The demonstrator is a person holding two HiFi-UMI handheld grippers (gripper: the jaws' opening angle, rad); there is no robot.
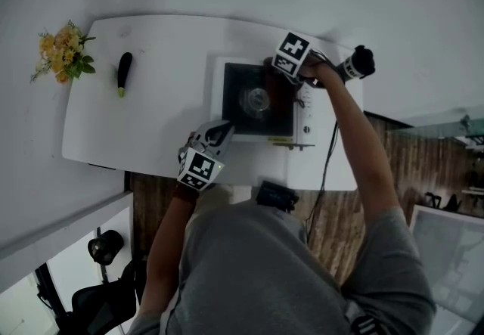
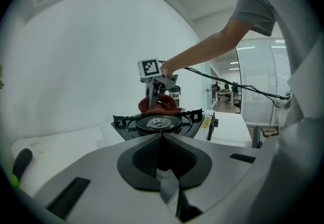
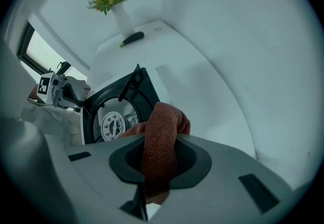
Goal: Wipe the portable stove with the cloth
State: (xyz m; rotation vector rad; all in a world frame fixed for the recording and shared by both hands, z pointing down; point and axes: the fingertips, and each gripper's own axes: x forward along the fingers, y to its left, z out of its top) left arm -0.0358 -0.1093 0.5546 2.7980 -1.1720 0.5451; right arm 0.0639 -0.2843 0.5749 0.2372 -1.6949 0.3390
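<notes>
Lengthwise in right tongs [image 3: 158,160], cloth [image 3: 163,126]; on stove [image 3: 112,100]

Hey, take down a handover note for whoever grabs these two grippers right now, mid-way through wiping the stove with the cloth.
Right gripper: shut on the cloth, which rests on the far side of the stove, behind the burner.
Left gripper: shut, nothing in it, by the stove's near corner.
Done: the cloth is gripped and on the stove. How much is wiped can't be told.
Left: likely wipe across the rest of the top.
</notes>
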